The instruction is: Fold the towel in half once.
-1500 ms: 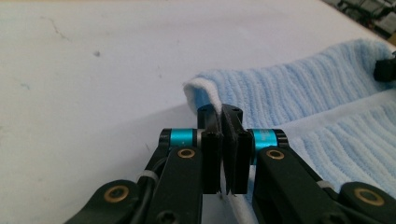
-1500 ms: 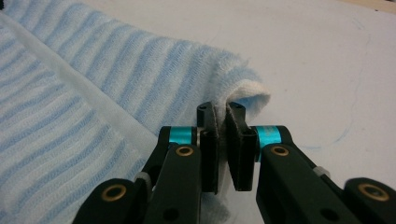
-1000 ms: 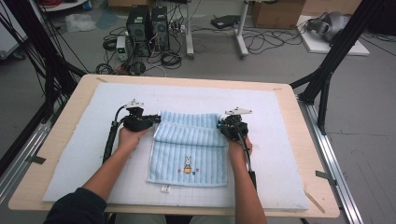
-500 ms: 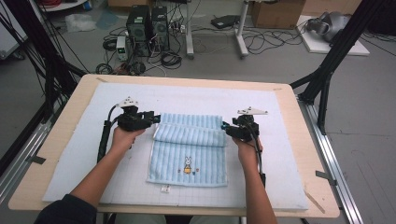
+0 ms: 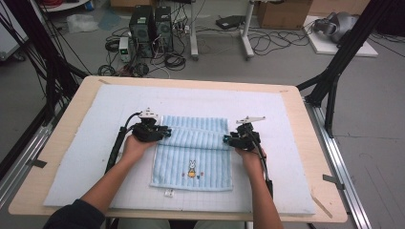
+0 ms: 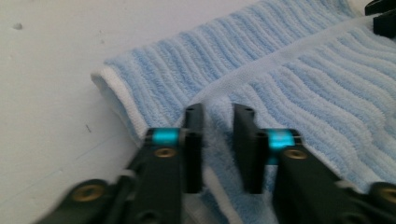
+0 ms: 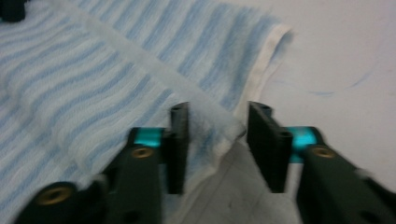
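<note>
A white mat (image 5: 95, 138) covers most of a pale wooden table (image 5: 313, 157). Beyond its far edge, on the grey floor, stand two black computer towers (image 5: 150, 24) amid tangled cables (image 5: 267, 43). A cardboard box (image 5: 282, 12) sits farther right, near black frame struts (image 5: 341, 57)

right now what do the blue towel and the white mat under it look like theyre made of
Towel: looks like soft cotton terry, matte, with ribbed pale and darker blue stripes and a fuzzy pile. Mat: possibly foam or felt sheet, matte white with faint marks; the exact material is unclear.
</note>
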`<state>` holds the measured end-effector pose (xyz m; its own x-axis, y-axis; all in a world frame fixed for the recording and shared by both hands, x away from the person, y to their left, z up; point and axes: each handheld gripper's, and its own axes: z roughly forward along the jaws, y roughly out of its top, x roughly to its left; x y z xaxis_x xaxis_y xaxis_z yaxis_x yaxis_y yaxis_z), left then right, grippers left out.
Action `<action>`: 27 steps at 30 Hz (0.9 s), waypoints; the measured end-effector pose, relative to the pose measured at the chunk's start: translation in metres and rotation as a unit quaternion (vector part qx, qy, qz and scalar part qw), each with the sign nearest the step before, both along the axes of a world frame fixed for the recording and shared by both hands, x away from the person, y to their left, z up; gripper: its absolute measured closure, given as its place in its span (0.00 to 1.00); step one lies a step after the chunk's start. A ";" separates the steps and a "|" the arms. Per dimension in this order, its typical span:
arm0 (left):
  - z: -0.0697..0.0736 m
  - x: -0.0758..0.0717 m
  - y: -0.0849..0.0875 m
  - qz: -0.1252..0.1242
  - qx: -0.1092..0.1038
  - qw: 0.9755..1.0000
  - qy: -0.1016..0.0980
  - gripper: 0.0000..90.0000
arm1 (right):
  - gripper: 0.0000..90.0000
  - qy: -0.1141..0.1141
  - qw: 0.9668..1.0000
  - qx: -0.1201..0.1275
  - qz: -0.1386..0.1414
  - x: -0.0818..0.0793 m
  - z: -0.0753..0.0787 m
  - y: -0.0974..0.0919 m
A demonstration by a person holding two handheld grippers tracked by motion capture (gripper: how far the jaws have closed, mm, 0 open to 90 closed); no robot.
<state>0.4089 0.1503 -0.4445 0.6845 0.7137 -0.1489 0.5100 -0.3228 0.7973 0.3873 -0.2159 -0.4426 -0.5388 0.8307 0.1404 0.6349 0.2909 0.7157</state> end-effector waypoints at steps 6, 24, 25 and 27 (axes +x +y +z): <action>0.009 -0.012 0.005 -0.009 -0.029 0.999 -0.027 0.97 | 0.87 -0.026 0.999 -0.018 0.011 -0.008 0.005 0.001; 0.021 -0.068 0.028 -0.041 -0.089 0.994 -0.057 0.99 | 0.90 -0.073 0.996 -0.001 0.044 -0.060 0.018 -0.003; 0.020 -0.071 0.029 -0.043 -0.087 0.994 -0.059 0.99 | 0.90 -0.073 0.996 0.003 0.046 -0.064 0.018 -0.003; 0.018 -0.075 0.030 -0.042 -0.085 0.994 -0.058 0.99 | 0.90 -0.079 0.996 0.007 0.047 -0.070 0.018 -0.004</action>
<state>0.3336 0.1802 -0.4269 0.7607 0.6242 -0.1781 0.3875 -0.2165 0.8961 0.3176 -0.2204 -0.4248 -0.6304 0.7740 0.0589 0.4840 0.3326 0.8094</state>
